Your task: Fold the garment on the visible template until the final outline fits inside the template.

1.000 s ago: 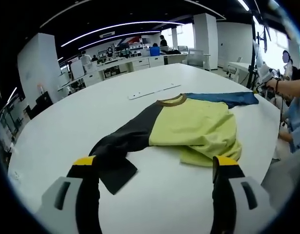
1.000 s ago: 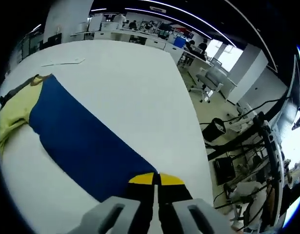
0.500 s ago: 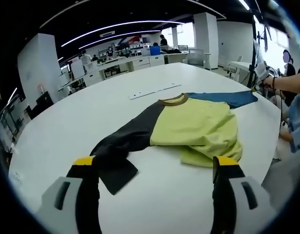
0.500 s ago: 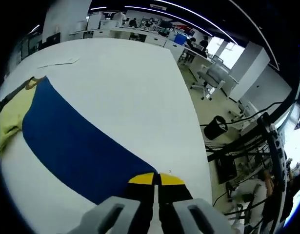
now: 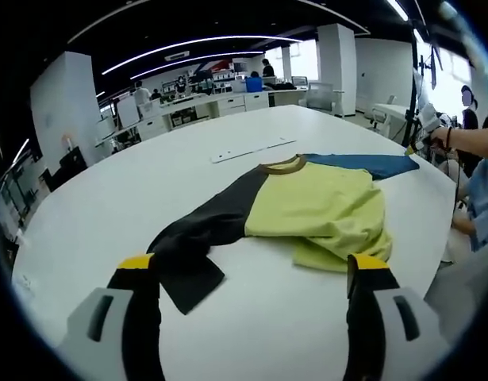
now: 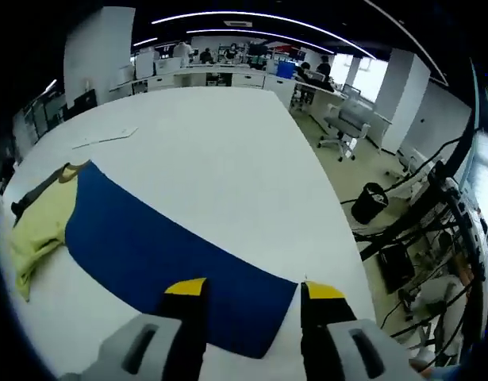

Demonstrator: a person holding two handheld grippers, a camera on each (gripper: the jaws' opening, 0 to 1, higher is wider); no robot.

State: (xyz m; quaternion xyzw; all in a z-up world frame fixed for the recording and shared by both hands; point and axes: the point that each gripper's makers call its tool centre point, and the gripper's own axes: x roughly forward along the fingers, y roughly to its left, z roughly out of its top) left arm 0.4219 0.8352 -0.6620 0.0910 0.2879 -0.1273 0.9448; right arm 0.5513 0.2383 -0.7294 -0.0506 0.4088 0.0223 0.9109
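Note:
A long-sleeved shirt lies on the white table (image 5: 228, 127). Its yellow-green body (image 5: 319, 208) is bunched, with a brown collar (image 5: 280, 165); the black sleeve (image 5: 197, 238) stretches toward my left gripper (image 5: 250, 263), which hovers open just short of the cuff. The blue sleeve (image 6: 164, 254) lies flat and stretched out toward the table's edge. My right gripper (image 6: 255, 288) stands open over the blue cuff, jaws apart with cloth showing between them. In the left gripper view the blue sleeve (image 5: 363, 163) ends near a person's hand (image 5: 454, 141) at the far right.
A thin white strip (image 5: 247, 148) lies on the table beyond the collar, also seen as a strip (image 6: 105, 139) in the right gripper view. Off the table edge are a black bin (image 6: 373, 198), cables and office chairs (image 6: 343, 127). Desks line the back.
My right gripper has opened and let go of the blue cuff, which now lies flat on the table. The right view has pulled back and tilted. The left gripper has hardly moved.

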